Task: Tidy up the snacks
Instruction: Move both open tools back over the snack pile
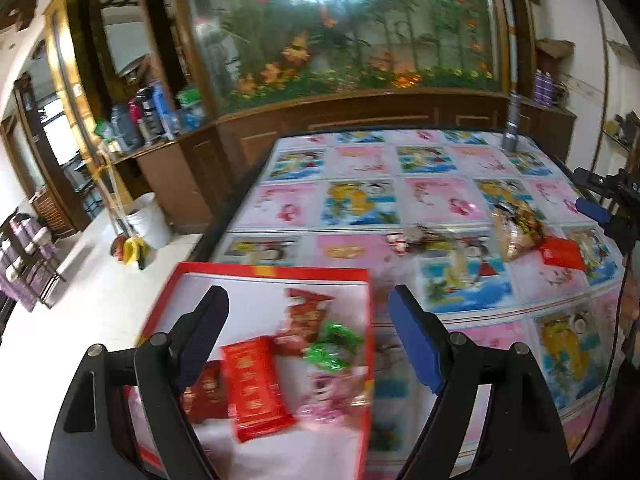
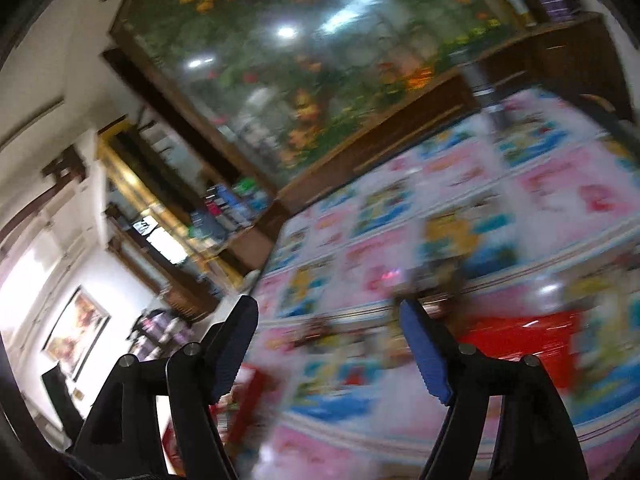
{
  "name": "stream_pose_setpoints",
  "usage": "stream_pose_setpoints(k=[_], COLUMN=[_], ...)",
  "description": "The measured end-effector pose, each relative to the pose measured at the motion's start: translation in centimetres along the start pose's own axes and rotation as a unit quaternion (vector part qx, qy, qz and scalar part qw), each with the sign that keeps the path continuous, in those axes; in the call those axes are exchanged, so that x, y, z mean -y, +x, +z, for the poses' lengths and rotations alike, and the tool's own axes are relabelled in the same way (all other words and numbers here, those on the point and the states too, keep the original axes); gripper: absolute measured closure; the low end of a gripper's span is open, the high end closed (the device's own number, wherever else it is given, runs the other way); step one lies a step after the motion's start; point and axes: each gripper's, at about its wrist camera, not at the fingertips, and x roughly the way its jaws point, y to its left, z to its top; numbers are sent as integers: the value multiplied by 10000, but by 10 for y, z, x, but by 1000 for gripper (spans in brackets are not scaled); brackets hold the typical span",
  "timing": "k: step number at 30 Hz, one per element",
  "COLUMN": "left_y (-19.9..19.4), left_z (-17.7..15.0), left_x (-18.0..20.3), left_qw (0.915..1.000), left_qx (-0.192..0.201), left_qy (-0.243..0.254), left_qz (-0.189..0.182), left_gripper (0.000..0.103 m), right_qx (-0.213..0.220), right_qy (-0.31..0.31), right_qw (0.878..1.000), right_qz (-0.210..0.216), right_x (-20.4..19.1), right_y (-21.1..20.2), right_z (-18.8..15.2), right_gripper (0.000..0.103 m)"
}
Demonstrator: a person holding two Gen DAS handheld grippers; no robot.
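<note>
my left tongs (image 1: 308, 332) hang open over the red box (image 1: 264, 270) of snacks; right tongs (image 2: 328, 340) open too, seemingly empty in the blur.

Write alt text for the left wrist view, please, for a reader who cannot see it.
The open left gripper hovers over a red tray holding red, green and pink snack packets. More snacks lie farther away on the cartoon-print tablecloth, before an aquarium.

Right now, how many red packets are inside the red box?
3 that I can make out in the red box: a large bright red packet in the middle, a darker one left of it, and one further back. The gripper fingers may hide more.
</note>
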Motion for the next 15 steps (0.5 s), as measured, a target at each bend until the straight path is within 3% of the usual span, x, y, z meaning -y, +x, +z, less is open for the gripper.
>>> stream_pose_setpoints(k=[4,7,12,15], left_y=[9,13,18,24], left_z=[6,12,14,12], left_x=[30,54,73,68], left_qw=[9994,9984,9964,9966], left_qx=[-146,-172,-233,-332], left_qy=[200,405,630,611], left_qz=[-246,-358,-512,-432], left_gripper=[21,21,21,21], right_qx=[-54,-188,-477,-600], right_qy=[317,591,931,807], right_qw=[9988,9973,9945,9949], right_qz=[-360,-396,0,-83], right_x=[48,68,78,73], right_y=[-18,-17,2,19], right_z=[17,24,22,20], right_gripper=[27,27,27,27])
